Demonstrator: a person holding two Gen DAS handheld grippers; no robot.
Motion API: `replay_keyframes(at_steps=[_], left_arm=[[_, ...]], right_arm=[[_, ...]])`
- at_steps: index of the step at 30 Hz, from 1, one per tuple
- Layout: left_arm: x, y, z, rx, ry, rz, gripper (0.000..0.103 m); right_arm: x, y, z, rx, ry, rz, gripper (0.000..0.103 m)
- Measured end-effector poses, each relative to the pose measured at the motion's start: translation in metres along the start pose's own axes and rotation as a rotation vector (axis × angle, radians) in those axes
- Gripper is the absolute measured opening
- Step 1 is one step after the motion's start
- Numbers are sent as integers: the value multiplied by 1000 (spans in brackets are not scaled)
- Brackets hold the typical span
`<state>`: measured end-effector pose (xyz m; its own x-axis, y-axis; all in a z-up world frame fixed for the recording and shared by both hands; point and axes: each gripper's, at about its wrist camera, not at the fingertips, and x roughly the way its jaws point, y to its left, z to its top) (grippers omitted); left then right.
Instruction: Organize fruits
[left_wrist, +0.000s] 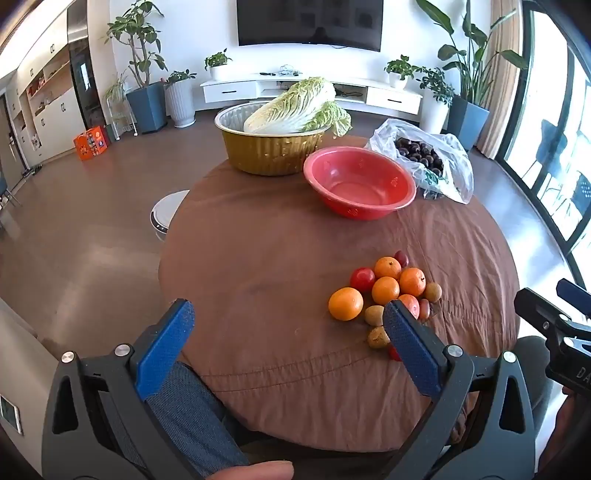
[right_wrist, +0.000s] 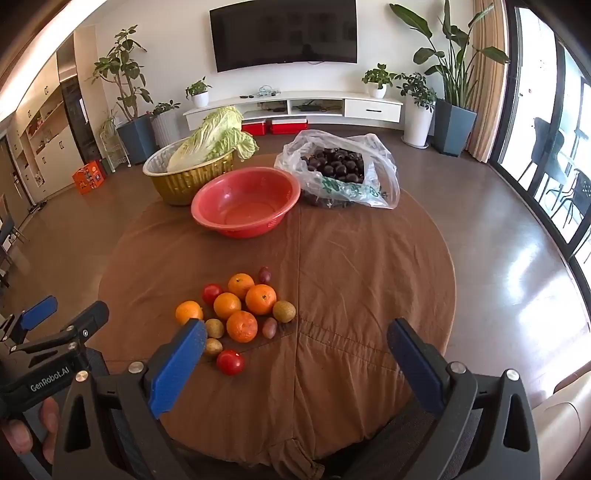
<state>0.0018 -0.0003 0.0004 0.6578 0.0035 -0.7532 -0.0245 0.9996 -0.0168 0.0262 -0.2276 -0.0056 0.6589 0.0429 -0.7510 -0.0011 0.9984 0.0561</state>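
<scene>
The left gripper (left_wrist: 286, 317) hangs over the near edge of the round table (left_wrist: 258, 266), its blue fingers (left_wrist: 166, 343) spread wide with nothing between them but brown cloth. A thumb shows at the bottom of the left wrist view, along with a blue sleeve. Just ahead of its right finger sits the fruit pile (left_wrist: 388, 291): oranges (left_wrist: 345, 303), a red tomato (left_wrist: 362, 279), small brownish fruits (left_wrist: 374, 315) and a couple of dark reddish ones, all bunched together on the cloth and touching one another. The finger's tip partly covers the nearest pieces from this view. Farther ahead, well beyond the pile, stands the red bowl (left_wrist: 360, 181), empty. Beyond it to the left is a gold foil pan (left_wrist: 269, 151) with a cabbage (left_wrist: 295, 107) lying in it, and to the right of the bowl a clear plastic bag (left_wrist: 424, 162) of dark round fruit.

Over to the right gripper (right_wrist: 297, 334): it too points down at the table, jaws fully apart, gripping nothing. The pile lies just ahead of its left finger (right_wrist: 177, 365), with one tomato (right_wrist: 230, 362) nearest that finger. The bowl sits straight ahead, far side of the table, the bag to its right. The left gripper is in view at the far left, held in a hand (right_wrist: 33, 432).
</scene>
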Motion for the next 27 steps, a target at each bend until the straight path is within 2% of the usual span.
replay_keyframes(at_steps=[1,5,27], left_arm=[[-1,3,-3,-4,-13,-11,103],[0,-7,-6,23,-12,26,103],[10,-5,-9,17,3,24,103]], right_arm=[[0,0,0,-2,2,-1,100],[1,0,-1,-9,4,-4,100],[6,-1,-5,-4,13,-15,100]])
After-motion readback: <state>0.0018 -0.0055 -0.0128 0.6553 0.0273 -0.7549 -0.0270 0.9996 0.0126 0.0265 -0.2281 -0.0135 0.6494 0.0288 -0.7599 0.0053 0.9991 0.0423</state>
